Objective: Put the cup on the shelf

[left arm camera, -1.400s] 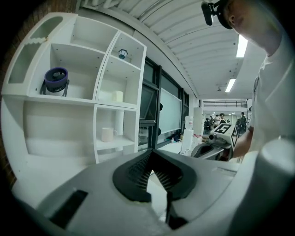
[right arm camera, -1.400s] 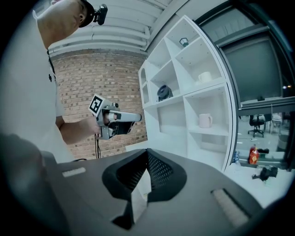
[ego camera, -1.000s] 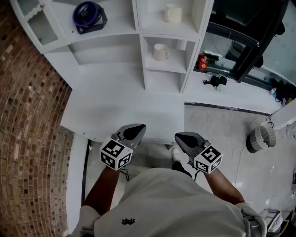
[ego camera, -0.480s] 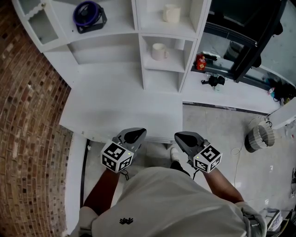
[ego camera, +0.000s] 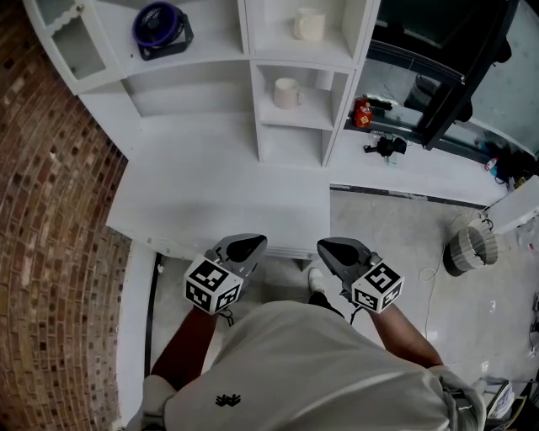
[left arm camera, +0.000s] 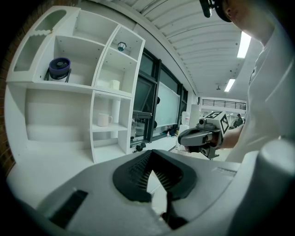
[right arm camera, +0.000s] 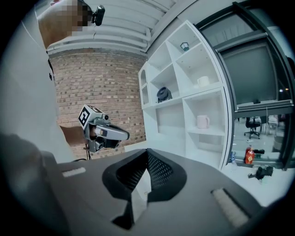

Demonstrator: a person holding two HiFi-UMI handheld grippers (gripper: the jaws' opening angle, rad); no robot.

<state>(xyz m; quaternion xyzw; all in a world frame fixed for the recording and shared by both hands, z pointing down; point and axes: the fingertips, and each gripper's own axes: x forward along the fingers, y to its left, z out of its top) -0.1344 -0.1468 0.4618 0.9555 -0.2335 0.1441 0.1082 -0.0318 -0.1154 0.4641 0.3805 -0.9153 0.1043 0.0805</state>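
Note:
A pale pink cup [ego camera: 287, 93] stands in the middle compartment of the white shelf unit [ego camera: 253, 109], and shows as well in the left gripper view [left arm camera: 104, 120] and the right gripper view [right arm camera: 203, 121]. One shelf higher sits a cream cup [ego camera: 308, 24]. My left gripper [ego camera: 244, 247] and right gripper [ego camera: 333, 250] hover side by side at the near edge of the white counter [ego camera: 219, 194], far from both cups. Both are shut with nothing between the fingers, as their own views show: left gripper [left arm camera: 150, 154], right gripper [right arm camera: 147, 152].
A dark blue fan [ego camera: 160, 27] sits on the upper left shelf. A brick wall [ego camera: 50, 236] runs along the left. On the ledge right of the shelves are a red bottle [ego camera: 367, 111] and a black object [ego camera: 386, 146]. A ribbed basket [ego camera: 468, 248] stands on the floor.
The left gripper has edged slightly forward and the head view has drifted a little; nothing was taken or let go.

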